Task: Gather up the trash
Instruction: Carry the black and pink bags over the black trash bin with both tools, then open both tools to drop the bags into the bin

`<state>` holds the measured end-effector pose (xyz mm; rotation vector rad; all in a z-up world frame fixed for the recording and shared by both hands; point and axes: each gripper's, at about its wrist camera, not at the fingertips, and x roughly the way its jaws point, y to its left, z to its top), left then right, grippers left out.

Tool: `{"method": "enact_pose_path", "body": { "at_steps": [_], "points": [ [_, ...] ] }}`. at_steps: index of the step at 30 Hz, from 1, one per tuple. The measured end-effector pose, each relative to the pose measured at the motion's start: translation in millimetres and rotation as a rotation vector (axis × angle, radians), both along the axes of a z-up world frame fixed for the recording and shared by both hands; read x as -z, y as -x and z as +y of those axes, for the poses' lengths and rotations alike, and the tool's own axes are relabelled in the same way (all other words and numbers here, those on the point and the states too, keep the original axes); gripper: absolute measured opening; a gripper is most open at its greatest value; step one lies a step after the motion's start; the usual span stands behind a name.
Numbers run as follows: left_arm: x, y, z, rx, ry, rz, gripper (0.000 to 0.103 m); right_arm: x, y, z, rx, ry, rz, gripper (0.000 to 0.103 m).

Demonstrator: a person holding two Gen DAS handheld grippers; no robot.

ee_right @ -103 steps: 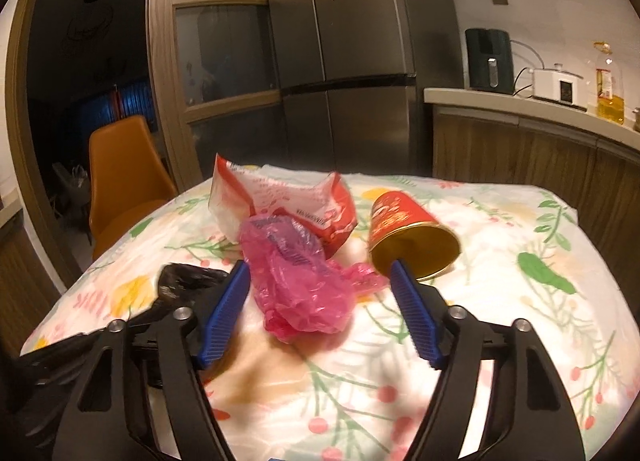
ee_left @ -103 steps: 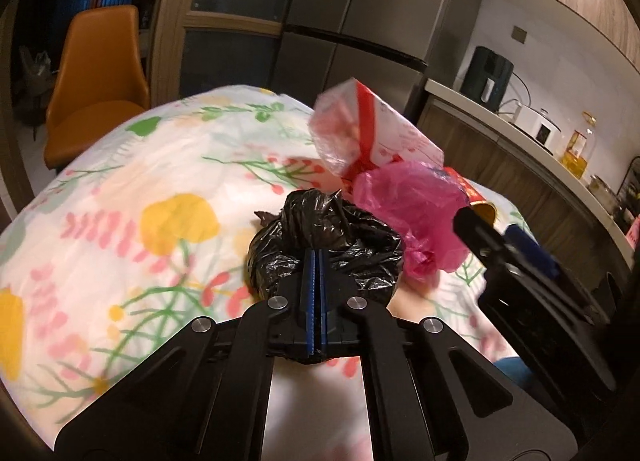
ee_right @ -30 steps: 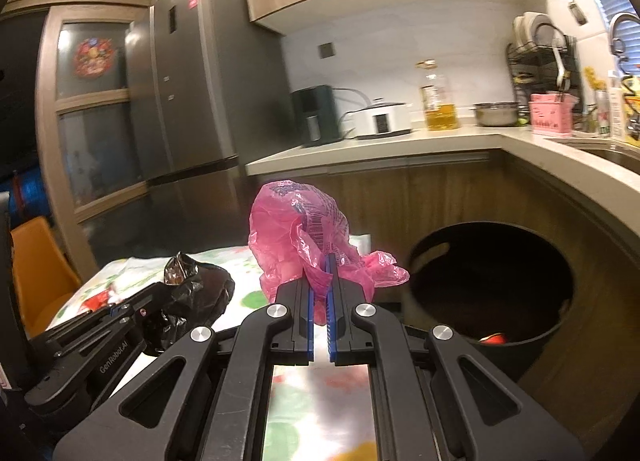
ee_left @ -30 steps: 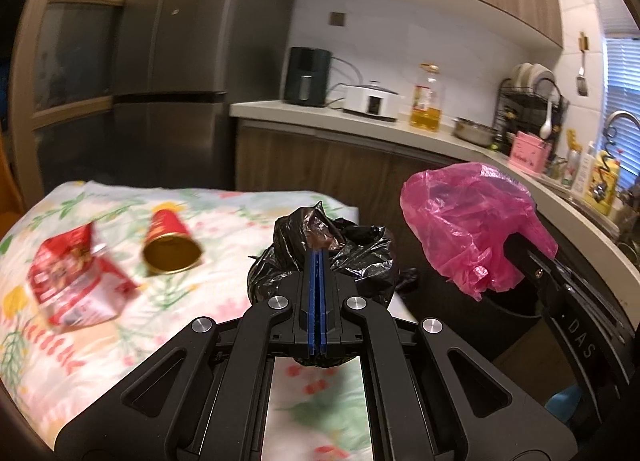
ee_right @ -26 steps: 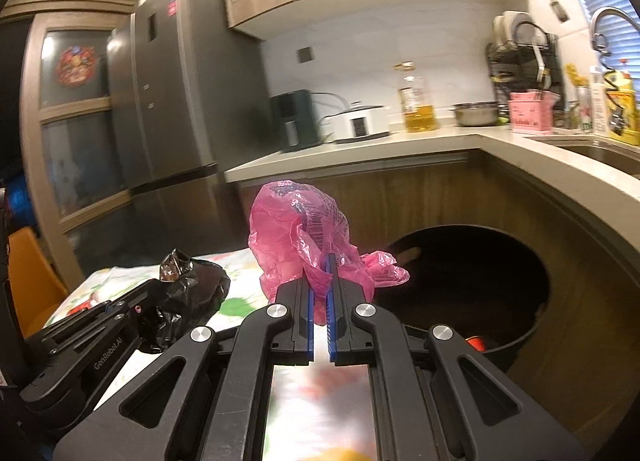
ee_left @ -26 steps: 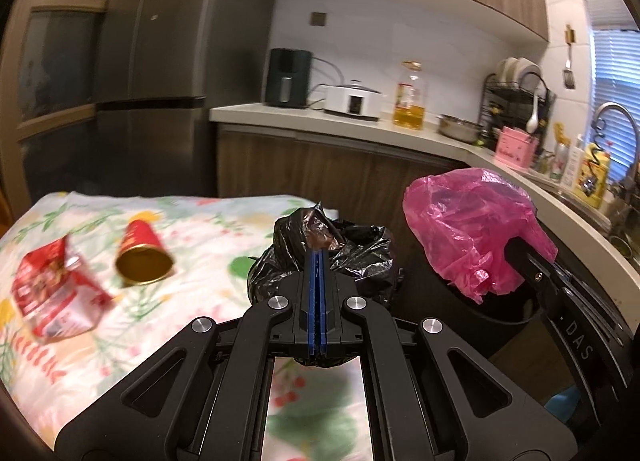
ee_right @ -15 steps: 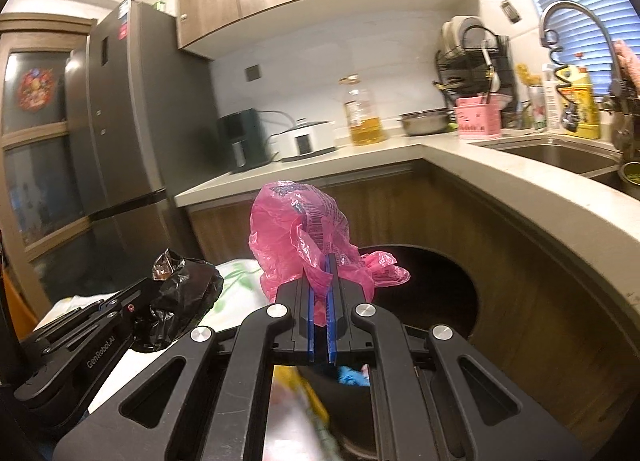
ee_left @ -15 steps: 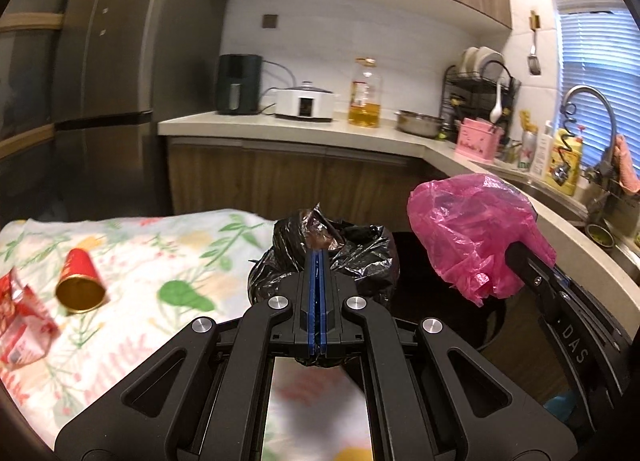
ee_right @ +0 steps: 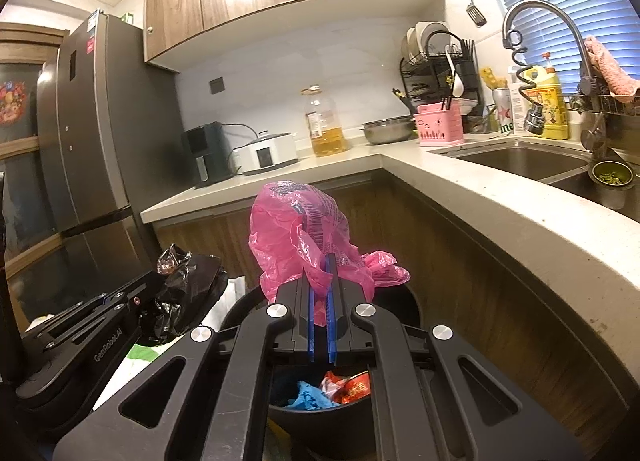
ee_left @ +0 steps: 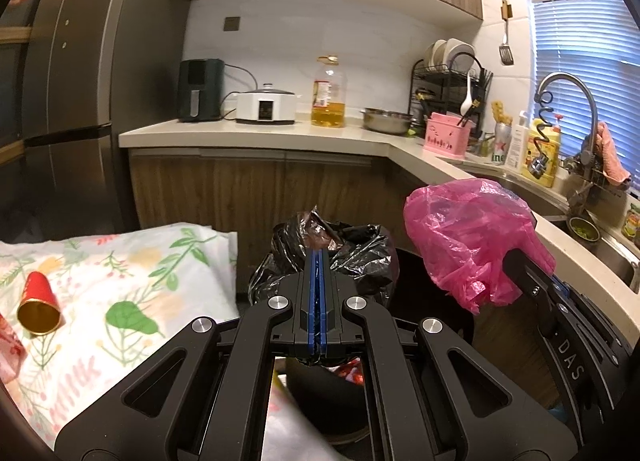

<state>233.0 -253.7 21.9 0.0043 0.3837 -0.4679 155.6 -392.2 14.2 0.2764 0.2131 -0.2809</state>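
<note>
My left gripper [ee_left: 319, 261] is shut on a crumpled black plastic bag [ee_left: 352, 251] and holds it over the near rim of a black round trash bin [ee_left: 424, 273]. My right gripper [ee_right: 322, 265] is shut on a crumpled pink plastic bag [ee_right: 298, 229], held above the same bin [ee_right: 408, 301]. Red and blue wrappers [ee_right: 332, 391] lie inside the bin. The pink bag also shows in the left wrist view [ee_left: 468, 229], and the black bag in the right wrist view [ee_right: 188, 285]. A red cup [ee_left: 38, 303] lies on its side on the floral tablecloth [ee_left: 132, 273].
A kitchen counter [ee_right: 480, 189] curves round behind and right of the bin, with a sink [ee_right: 524, 159], tap, oil bottle [ee_left: 329, 91], cooker and dish rack. A fridge [ee_left: 60, 109] stands at the left. A red wrapper edge [ee_left: 8, 345] lies at the table's left.
Both grippers have swung right from the table to over the trash bin, carrying their bags. The cup and red wrapper have slid to the far left of the left wrist view.
</note>
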Motion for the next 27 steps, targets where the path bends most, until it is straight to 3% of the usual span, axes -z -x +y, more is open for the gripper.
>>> {"method": "enact_pose_path", "body": {
  "at_steps": [27],
  "points": [
    [21.4, -28.7, -35.8, 0.062, 0.001, 0.047, 0.001, 8.2, -15.2, -18.7, 0.026, -0.009, 0.02, 0.006]
  ]
}}
